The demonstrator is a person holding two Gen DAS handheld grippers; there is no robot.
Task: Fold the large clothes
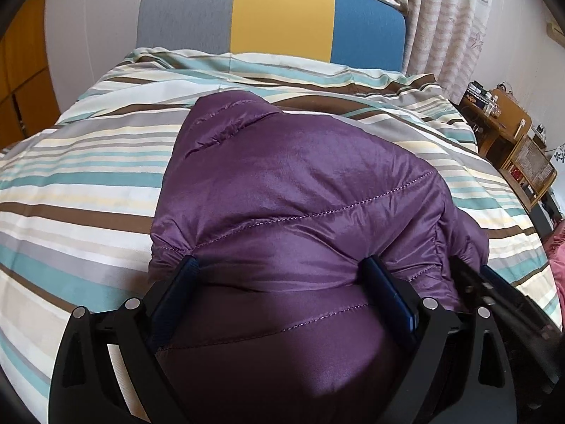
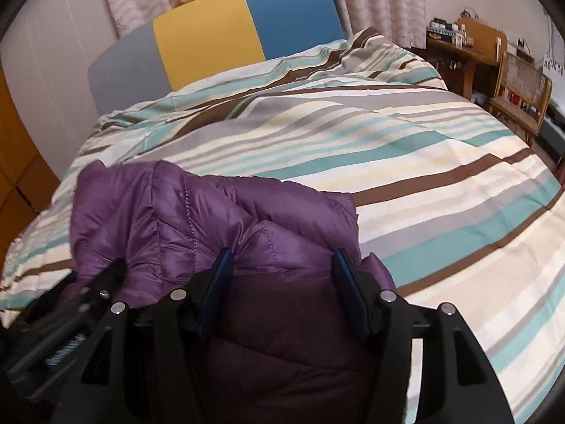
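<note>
Your left tongs gape wide over the glossy purple quilted puffer jacket; your right tongs straddle it half-open, grip unclear, on the striped duvet.

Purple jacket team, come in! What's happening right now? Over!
Left gripper wide, straddling purple jacket. Right gripper partly open, jacket bulging between fingers. Jacket bunched on striped duvet. Nothing in the way.

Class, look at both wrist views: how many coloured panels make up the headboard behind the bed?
3. The headboard has a grey panel on the left, a yellow panel in the middle and a blue panel on the right. The bedding hides their lower edges.
</note>
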